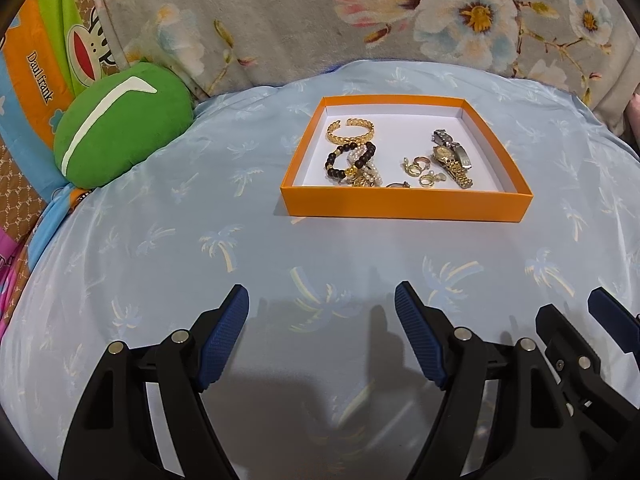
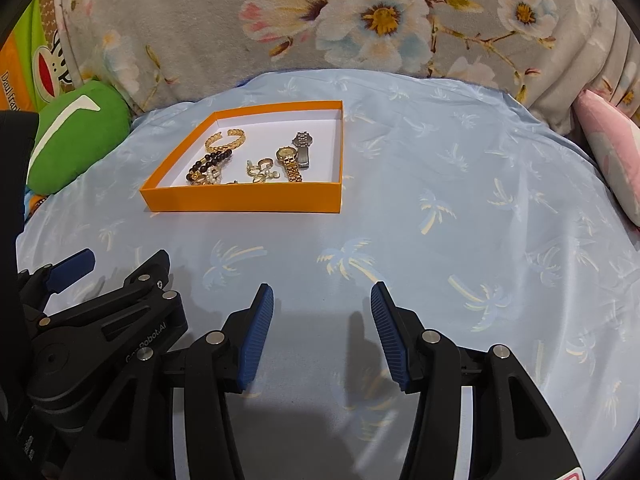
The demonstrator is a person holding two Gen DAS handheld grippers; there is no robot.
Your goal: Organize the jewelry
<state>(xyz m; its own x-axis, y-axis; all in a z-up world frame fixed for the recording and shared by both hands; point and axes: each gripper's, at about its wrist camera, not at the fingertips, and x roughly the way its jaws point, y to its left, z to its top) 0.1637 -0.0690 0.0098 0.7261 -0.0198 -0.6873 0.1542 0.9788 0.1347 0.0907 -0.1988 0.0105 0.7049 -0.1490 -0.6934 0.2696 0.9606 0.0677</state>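
While both of my claws hang idle over the pale blue palm-print sheet (image 1: 160, 240), neither holds anything: my left gripper (image 1: 322, 334) fills the bottom of its own view with its blue ribbed pads spread wide and only bare cloth between them, and my right gripper (image 2: 322, 332) does the same in its view, jaws parted and empty. They sit side by side and close together; the right one's finger shows at the lower right edge of the left view, and the left one's black body crowds the lower left of the right view. Both point forward and slightly down, low over the sheet, well short of the orange tray (image 1: 404, 202), which lies above centre in the left view and up and to the left in the right view. Everything I can find is already inside it: a gold cuff bracelet (image 1: 351, 131) toward the back, a dark beaded bracelet (image 1: 350, 160) tangled with a pearl strand (image 1: 370, 174), a small cluster of rings and earrings (image 1: 418, 168) in the middle, and a gold watch (image 1: 450, 162) against a silver watch (image 1: 454, 146) on the right. No jewelry lies loose on the sheet, so I judge the gathering done; what may remain is untangling and spacing the pieces. A green plush cushion (image 1: 120, 124) sits at the left, a floral blanket (image 1: 360, 20) across the top.
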